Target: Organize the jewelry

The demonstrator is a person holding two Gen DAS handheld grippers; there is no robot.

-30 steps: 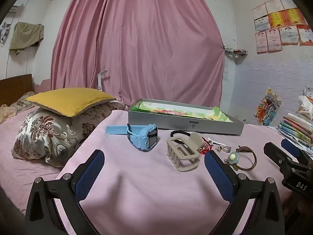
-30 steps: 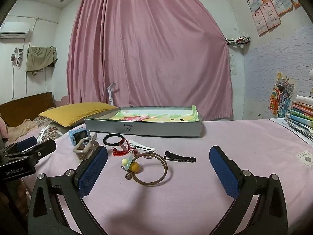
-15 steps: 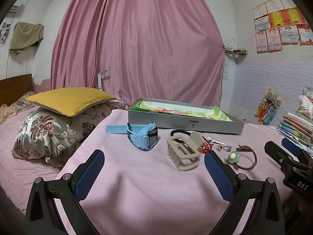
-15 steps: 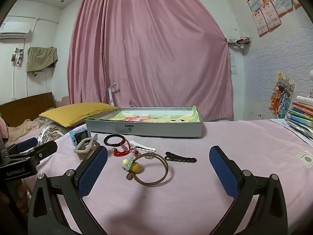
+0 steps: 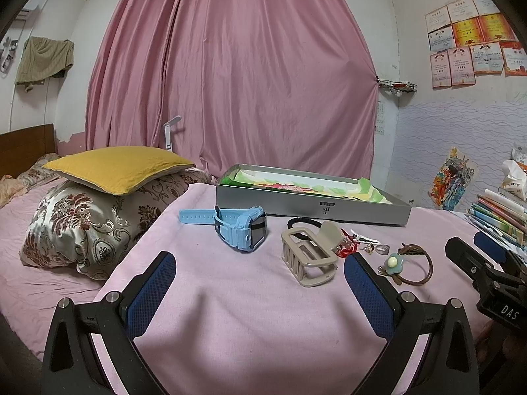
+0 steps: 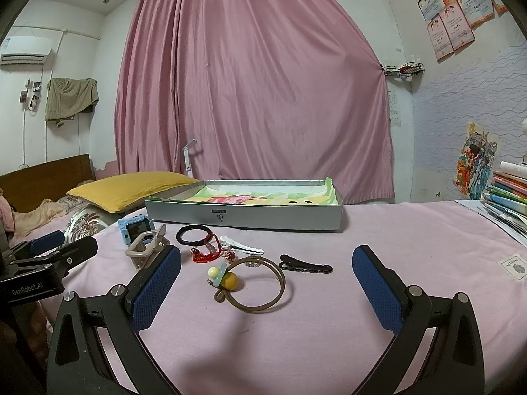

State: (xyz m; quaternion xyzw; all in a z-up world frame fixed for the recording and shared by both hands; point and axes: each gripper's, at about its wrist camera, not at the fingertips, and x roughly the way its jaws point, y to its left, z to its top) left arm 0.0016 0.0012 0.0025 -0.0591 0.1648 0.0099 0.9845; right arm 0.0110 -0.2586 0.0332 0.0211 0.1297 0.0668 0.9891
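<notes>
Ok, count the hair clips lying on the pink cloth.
3. A beige claw clip lies beside the blue watch, a white clip in front of the grey box, and a black clip right of the brown bangle. Smaller ones may be hidden.

Both claws are showing black angular frames, silver screws and blue textured pads (image 5: 150, 293). The left claw (image 6: 49, 247) is wearing "GenRobot.AI" lettering; the right claw (image 5: 477, 256) is wearing "DAS".
</notes>
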